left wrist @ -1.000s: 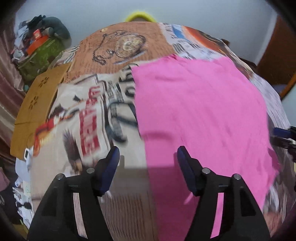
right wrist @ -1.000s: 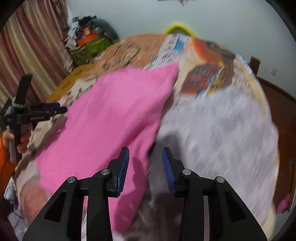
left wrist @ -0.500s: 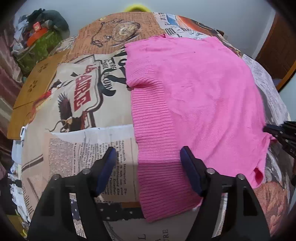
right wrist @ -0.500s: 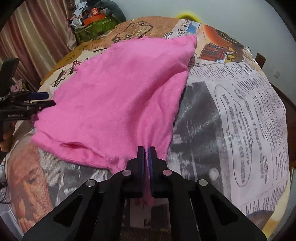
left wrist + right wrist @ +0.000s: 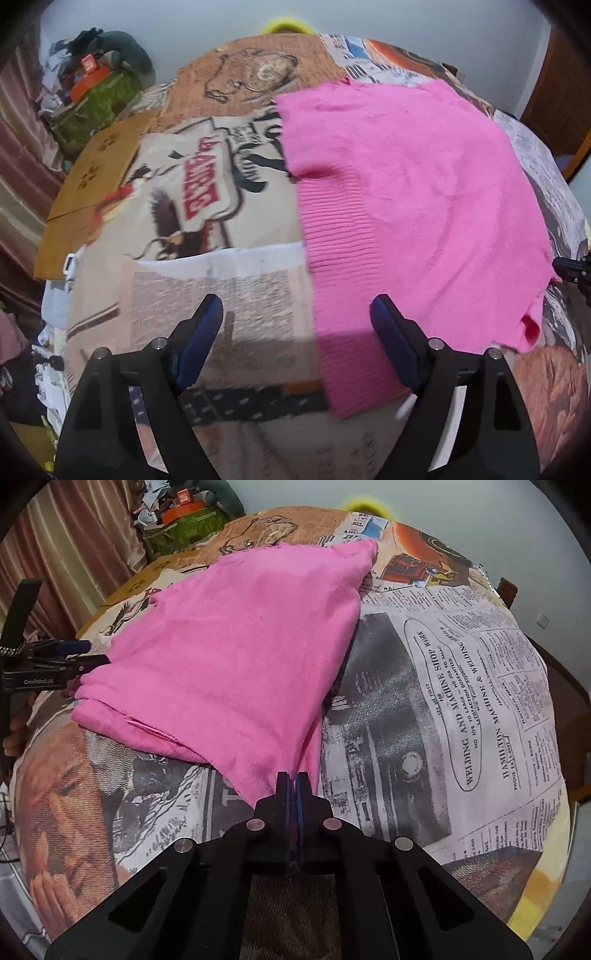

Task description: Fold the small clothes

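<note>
Right wrist view shows the right gripper [image 5: 291, 781] pinching the pink knit top's [image 5: 236, 657] near corner at six o'clock on the newspaper-print tablecloth [image 5: 461, 709]. Left gripper [image 5: 295, 317], jaws opening, straddles its ribbed hem [image 5: 340, 229] unclamped; a one-sided pull could skew the fold.

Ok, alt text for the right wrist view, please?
The right gripper is shut on the near corner of a pink knit garment spread over a newspaper-print tablecloth. The left gripper sits at the garment's left edge.
</note>
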Demonstrator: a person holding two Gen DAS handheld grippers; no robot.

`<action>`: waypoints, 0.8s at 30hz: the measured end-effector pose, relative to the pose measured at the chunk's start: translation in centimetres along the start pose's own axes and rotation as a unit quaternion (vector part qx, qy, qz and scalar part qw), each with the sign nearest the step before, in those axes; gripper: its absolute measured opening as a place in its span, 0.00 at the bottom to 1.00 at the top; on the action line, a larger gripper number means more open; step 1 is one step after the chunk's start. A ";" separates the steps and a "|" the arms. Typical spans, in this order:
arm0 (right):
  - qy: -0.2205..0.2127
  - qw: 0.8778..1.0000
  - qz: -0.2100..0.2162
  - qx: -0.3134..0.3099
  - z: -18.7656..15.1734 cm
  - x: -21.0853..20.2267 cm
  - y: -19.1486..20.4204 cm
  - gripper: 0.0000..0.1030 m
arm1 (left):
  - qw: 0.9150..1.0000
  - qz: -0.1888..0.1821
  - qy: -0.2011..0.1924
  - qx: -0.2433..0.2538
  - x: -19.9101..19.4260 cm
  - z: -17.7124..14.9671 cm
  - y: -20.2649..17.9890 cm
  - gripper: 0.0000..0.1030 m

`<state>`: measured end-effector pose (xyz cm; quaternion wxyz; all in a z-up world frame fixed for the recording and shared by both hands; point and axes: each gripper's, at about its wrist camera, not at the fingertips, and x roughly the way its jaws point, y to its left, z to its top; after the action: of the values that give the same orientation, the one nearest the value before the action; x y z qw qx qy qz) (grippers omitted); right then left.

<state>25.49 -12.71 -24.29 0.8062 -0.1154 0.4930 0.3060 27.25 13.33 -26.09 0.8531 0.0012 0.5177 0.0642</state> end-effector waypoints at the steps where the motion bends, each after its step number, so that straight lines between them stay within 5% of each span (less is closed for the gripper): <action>1: -0.001 1.000 0.001 0.004 -0.1 -0.3 -0.1 0.05 | 1.000 0.000 -0.002 -0.007 -0.4 -0.1 0.6 0.81; 8: -0.042 0.999 -0.008 0.001 -0.5 -3.2 0.7 0.40 | 0.999 0.000 -0.024 -0.021 -3.7 -1.2 2.7 0.81; 15: -0.039 0.999 0.007 -0.034 -0.6 -3.5 3.2 0.60 | 0.998 -0.024 -0.017 0.061 -4.5 -2.7 -1.9 0.88; 24: -0.010 0.998 0.001 -0.060 -0.5 -0.8 4.1 0.65 | 0.994 -0.031 0.005 0.107 -1.6 -1.5 -6.3 0.90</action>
<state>22.40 -10.06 -23.33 0.8021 -0.1603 0.4661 0.3373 25.86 6.85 -25.83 0.8472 0.0762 0.5254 -0.0186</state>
